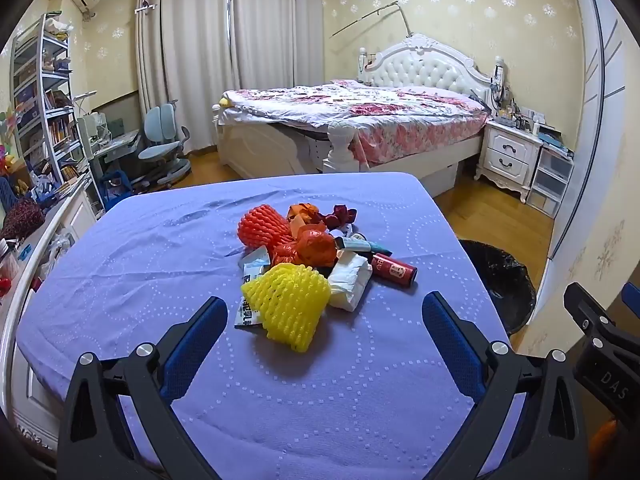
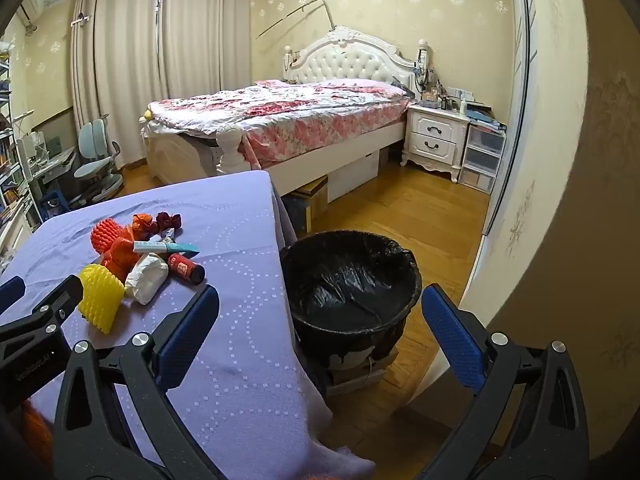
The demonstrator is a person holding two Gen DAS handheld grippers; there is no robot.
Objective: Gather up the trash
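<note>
A heap of trash lies on the purple-covered table [image 1: 160, 264]. It holds a yellow foam fruit net [image 1: 289, 304], an orange foam net [image 1: 262, 228], an orange plastic bag [image 1: 316, 246], a white tissue pack [image 1: 349, 282], a red can [image 1: 394, 270], a teal tube [image 1: 362, 245] and crumpled red wrappers [image 1: 340, 216]. My left gripper [image 1: 325, 322] stands open just short of the yellow net, holding nothing. My right gripper [image 2: 320, 322] is open over the table's right edge, in front of the black-lined bin [image 2: 352, 280]. The yellow net [image 2: 100, 300] and the red can [image 2: 186, 270] lie to its left.
The bin stands on the wooden floor [image 2: 420, 216] right of the table. Beyond are a bed [image 1: 360, 116], a white nightstand [image 1: 510, 152], a blue desk chair [image 1: 162, 148] and shelves [image 1: 44, 100] at the left. A wall [image 2: 540, 160] runs close on the right.
</note>
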